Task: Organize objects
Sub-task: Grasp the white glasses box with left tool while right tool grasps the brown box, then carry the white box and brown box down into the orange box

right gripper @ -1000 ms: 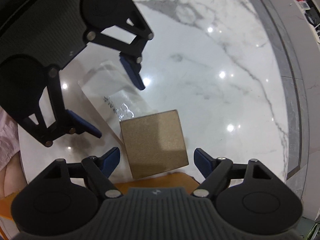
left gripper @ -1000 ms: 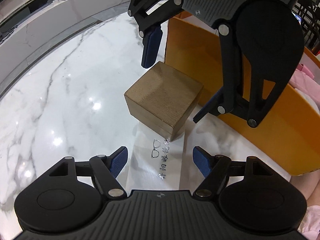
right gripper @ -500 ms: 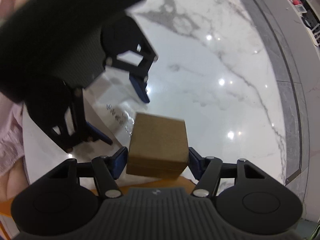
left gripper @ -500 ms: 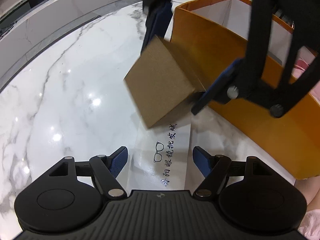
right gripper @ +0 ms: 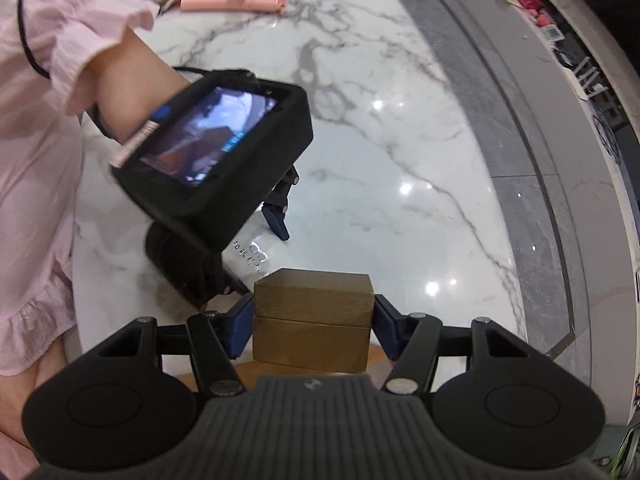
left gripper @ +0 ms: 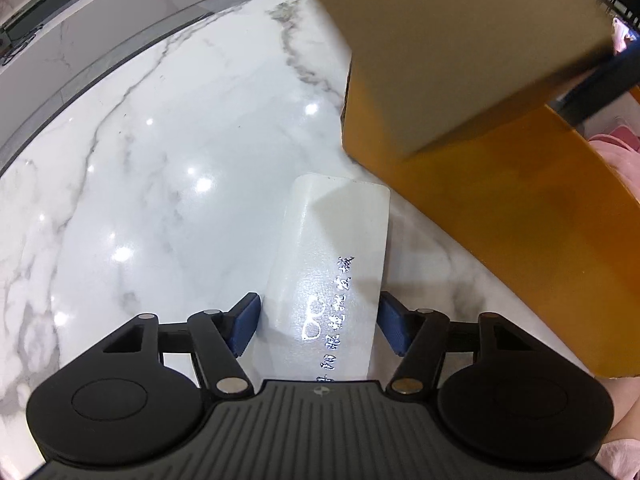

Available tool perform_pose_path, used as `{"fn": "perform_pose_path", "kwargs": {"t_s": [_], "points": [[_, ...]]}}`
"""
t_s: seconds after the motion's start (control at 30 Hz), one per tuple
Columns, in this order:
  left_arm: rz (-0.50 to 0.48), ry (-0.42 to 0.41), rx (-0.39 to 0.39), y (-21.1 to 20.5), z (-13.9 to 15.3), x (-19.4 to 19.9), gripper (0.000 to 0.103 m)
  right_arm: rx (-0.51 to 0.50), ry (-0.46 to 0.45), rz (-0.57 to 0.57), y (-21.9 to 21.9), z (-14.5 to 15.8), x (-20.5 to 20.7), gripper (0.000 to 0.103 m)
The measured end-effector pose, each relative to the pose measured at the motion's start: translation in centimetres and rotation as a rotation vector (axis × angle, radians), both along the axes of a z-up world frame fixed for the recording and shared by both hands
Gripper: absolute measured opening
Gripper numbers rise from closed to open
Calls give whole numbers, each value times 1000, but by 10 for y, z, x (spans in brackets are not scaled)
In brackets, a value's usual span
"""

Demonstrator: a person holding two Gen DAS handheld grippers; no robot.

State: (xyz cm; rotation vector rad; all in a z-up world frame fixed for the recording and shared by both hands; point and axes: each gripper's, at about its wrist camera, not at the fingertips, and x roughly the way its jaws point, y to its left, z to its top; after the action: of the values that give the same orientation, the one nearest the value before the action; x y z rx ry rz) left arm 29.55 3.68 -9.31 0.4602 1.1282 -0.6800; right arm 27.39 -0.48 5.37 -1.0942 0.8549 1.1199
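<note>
Lifted since the earlier frame, the brown box point(right gripper: 312, 322) is riding clamped in our right gripper point(right gripper: 313, 326) above the orange bin point(left gripper: 520, 248) – it may slip if tilted – while our steeply downward left gripper point(left gripper: 318, 326), jaws just closing, is pinching the white case point(left gripper: 332, 264) on the table.

Your left gripper point(left gripper: 316, 326) has just been closing around the white glasses case point(left gripper: 334, 276) on the marble table point(left gripper: 152, 168), its blue pads at the case's sides. At one o'clock a blurred brown box point(left gripper: 452, 44) hangs above the orange bin point(left gripper: 520, 216).
</note>
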Motion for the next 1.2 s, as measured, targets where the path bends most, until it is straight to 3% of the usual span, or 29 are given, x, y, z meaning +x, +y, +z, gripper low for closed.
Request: {"fn": "perform_pose_path", "kwargs": {"t_s": [0.17,0.43,0.67,0.83,1.03,1.2], "points": [[-15,-64,80,-7,6,-16,72,13,-20,-57,-32,22,-6,63],[14,-190,72,-8,58,-36,71,30,-58,-148,-80,33,-20,63],[-87,-338,86,-35,132,-67,71,35,-99,-199,-114,37,-34,63],[-221,-429,92,-82,168,-87,71,36,-131,-235,-142,45,-43,63],[-401,-467,118,-156,163,-92,71,33,-164,-284,-176,46,-51,63],[-505,-445,171,-196,126,-80,71,11,-184,-278,-192,32,-51,63]]}}
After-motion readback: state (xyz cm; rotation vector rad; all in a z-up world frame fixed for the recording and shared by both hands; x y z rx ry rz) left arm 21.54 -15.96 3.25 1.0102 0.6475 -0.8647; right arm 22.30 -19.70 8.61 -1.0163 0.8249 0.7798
